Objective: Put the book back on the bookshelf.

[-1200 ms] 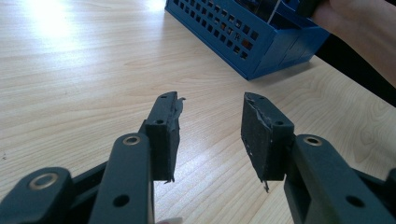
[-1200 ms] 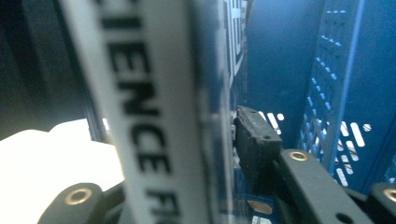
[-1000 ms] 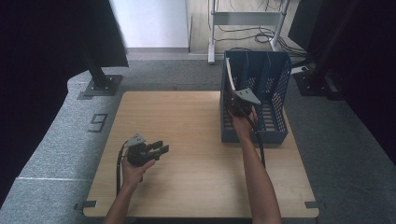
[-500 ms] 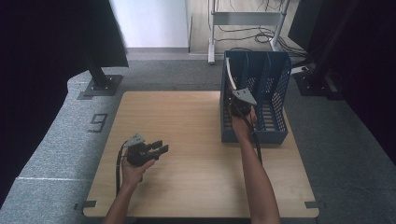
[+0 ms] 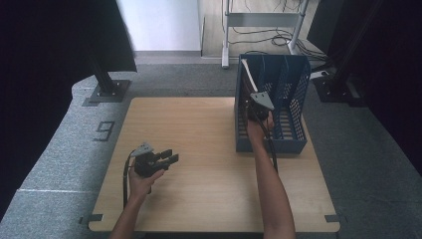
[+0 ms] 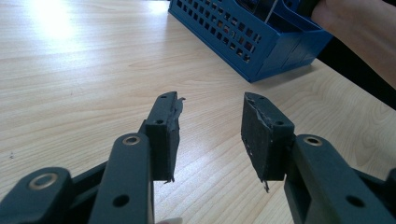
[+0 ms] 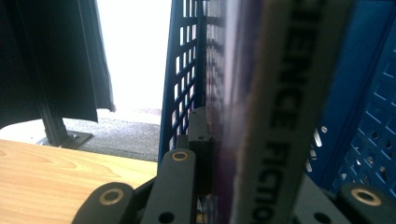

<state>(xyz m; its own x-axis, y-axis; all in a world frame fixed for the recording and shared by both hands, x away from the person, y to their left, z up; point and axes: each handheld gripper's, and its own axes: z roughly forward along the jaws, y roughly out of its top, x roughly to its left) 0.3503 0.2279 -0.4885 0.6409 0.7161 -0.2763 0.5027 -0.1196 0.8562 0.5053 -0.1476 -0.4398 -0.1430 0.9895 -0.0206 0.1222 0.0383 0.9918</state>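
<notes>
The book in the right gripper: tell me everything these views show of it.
The book stands upright in the blue perforated file rack, in its leftmost compartment as the high view shows it. In the right gripper view its pale grey spine carries black capitals, partly legible as "SCIENCE FICTION", with a purplish cover edge beside it. The right gripper has just been closing and is now shut on it, one black pad flat against the cover. In the high view it shows as a pale edge leaning slightly. Its front and title are hidden.
</notes>
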